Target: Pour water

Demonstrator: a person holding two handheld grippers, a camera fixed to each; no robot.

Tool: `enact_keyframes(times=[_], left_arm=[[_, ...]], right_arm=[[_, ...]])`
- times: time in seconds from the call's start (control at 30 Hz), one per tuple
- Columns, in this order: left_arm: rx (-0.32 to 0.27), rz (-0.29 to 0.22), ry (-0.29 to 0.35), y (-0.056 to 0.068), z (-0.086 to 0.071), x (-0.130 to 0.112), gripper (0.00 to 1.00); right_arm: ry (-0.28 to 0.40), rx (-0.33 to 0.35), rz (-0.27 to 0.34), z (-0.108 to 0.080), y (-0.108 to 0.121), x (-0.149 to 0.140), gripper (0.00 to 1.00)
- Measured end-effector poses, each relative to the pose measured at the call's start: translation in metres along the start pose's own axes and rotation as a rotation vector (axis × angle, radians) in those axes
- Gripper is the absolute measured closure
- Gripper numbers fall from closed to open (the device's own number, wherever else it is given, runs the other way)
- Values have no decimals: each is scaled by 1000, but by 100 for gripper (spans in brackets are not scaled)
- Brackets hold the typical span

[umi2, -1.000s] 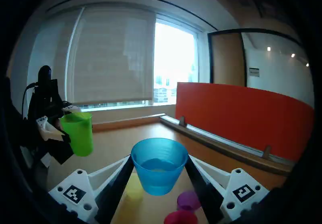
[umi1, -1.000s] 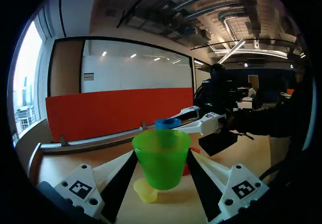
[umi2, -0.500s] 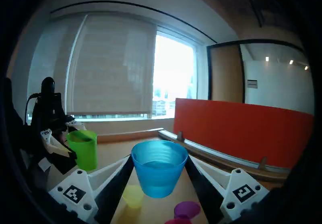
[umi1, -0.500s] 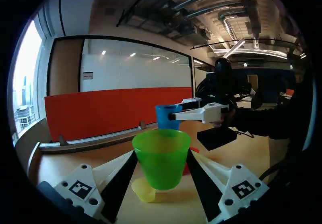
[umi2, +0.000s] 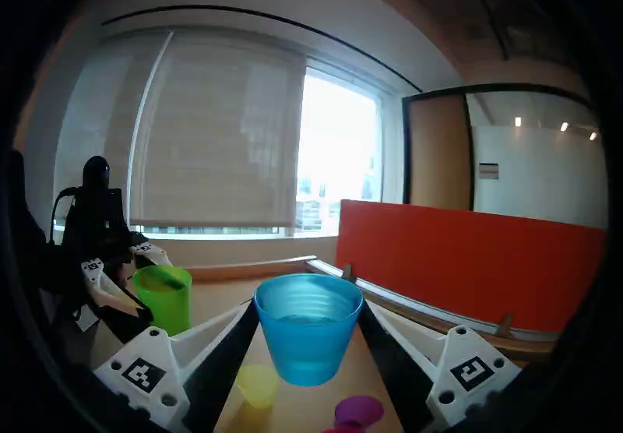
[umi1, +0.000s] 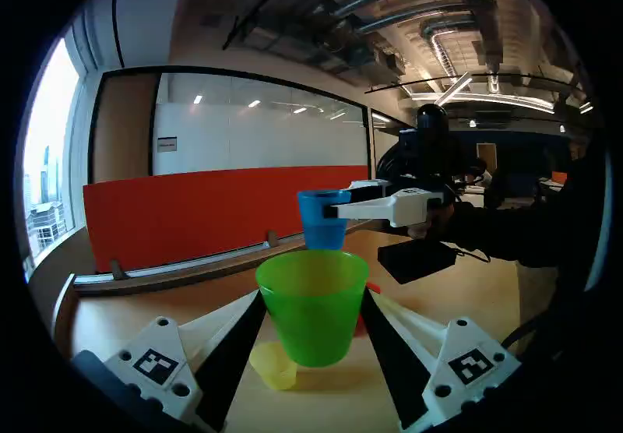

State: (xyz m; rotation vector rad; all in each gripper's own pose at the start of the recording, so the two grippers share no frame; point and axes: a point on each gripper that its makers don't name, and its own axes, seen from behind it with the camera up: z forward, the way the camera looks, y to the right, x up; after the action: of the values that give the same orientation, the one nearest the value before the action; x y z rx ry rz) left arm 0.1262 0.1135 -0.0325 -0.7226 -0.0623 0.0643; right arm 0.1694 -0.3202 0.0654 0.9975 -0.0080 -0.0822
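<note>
Left claw [umi1: 313,299] grips a green cup [umi1: 311,320]; right claw [umi2: 309,308] grips a blue cup [umi2: 307,343] holding water, above a worktop [umi2: 218,297] carrying a yellow cup [umi2: 258,384] and a purple cup [umi2: 360,411].

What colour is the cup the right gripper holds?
Translucent blue cup; best in the right gripper view.

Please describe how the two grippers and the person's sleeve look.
The left gripper and the right gripper both have white angular fingers with black inner pads, and each finger carries a square black-and-white marker. The person's sleeve is dark.
</note>
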Motion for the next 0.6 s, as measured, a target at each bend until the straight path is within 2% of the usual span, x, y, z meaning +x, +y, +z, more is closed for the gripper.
enact_keyframes(times=[0.6], left_arm=[[-23, 0, -8, 8, 4, -1, 16]], right_arm=[[11, 14, -44, -5, -6, 13, 10]])
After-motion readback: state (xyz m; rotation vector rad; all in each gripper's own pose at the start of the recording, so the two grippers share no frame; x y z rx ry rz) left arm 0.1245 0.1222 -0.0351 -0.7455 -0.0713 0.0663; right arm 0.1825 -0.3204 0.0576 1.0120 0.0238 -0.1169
